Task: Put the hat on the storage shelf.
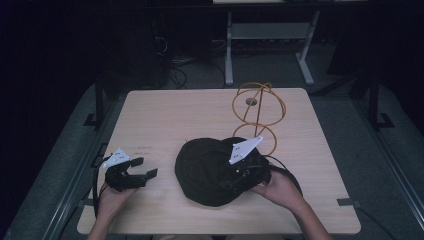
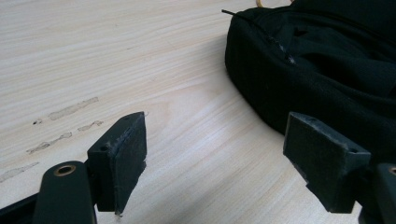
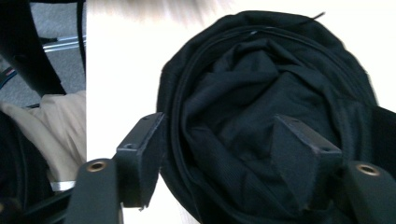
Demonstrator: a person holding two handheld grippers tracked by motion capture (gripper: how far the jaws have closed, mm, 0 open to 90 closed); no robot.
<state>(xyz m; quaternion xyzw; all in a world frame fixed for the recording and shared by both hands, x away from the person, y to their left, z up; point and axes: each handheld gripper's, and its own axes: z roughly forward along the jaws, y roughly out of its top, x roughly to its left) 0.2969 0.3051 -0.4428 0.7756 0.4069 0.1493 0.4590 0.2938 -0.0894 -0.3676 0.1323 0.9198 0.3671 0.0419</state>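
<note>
Between the right gripper's [image 3: 219, 158] parted jaws lies the near rim of the black folded cloth [image 1: 210, 170]; whether the pads already pinch it is hard to tell. It seems the grasping step, and closing on that rim comes next. Off to the side, the left gripper [image 1: 142, 167] rests with jaws apart and empty on the tabletop [image 1: 165, 115], beside the cloth.

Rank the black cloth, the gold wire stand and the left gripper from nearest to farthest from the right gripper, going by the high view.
1. Black cloth: under the right gripper, its rim between the jaws.
2. Gold wire stand: just behind, toward the table's far side.
3. Left gripper: across the cloth, at the left edge.
</note>
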